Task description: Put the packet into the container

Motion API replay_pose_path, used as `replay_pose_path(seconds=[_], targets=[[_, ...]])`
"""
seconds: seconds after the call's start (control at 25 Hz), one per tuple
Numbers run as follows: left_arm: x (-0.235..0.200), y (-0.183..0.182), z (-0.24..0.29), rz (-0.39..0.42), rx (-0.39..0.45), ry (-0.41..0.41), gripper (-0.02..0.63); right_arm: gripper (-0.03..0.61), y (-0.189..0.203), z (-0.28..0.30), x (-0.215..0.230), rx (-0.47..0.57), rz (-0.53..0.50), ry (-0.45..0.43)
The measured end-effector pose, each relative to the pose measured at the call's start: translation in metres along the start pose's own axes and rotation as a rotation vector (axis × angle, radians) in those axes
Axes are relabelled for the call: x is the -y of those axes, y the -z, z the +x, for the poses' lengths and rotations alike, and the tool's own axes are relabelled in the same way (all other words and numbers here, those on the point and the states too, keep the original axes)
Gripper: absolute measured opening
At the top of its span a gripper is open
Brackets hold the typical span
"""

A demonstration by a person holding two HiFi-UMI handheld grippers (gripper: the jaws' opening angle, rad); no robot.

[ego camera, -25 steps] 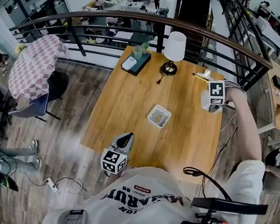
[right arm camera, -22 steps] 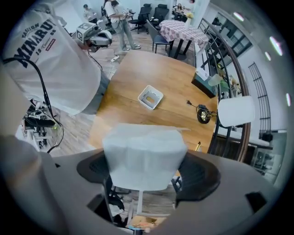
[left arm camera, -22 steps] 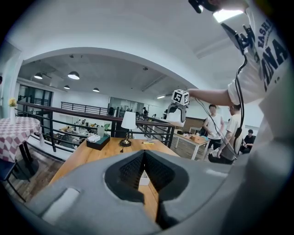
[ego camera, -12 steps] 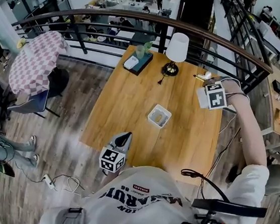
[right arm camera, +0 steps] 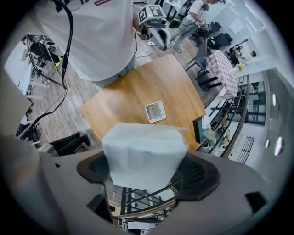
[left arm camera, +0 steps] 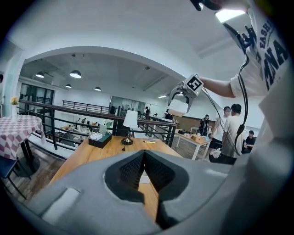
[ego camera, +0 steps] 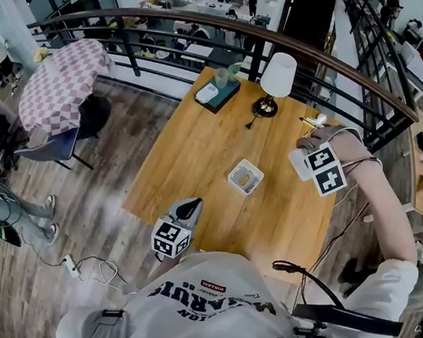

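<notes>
Jaws of the right gripper [right arm camera: 144,170] stand wide, clamped on the white packet [right arm camera: 144,151], which is held in the air over the right part of the desk [ego camera: 191,147], well apart from the container [ego camera: 245,177]. Its width runs from jaw to jaw; its free end sticks out past the tips, pointing down at the desk. Jaws of the left gripper [left arm camera: 144,169] are closed together on nothing, near the desk's near edge

Table [ego camera: 199,147] wood w/ satin sheen, packet [right arm camera: 144,153] matt white paper, container [ego camera: 245,177] smooth plastic.
</notes>
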State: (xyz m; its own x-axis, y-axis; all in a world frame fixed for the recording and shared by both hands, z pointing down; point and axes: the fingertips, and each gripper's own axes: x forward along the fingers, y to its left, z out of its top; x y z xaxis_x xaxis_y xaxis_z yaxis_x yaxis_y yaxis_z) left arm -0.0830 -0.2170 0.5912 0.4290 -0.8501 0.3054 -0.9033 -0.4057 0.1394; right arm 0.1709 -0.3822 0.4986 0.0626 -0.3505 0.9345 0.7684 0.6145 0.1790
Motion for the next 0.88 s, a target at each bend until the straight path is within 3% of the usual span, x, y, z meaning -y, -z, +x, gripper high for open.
replay_pose_path(seconds=[0.88], targets=[[-0.013,0.007,-0.003,-0.021,0.001,-0.038,0.0,0.439,-0.029,0.014,0.017,0.032,-0.092,-0.003]])
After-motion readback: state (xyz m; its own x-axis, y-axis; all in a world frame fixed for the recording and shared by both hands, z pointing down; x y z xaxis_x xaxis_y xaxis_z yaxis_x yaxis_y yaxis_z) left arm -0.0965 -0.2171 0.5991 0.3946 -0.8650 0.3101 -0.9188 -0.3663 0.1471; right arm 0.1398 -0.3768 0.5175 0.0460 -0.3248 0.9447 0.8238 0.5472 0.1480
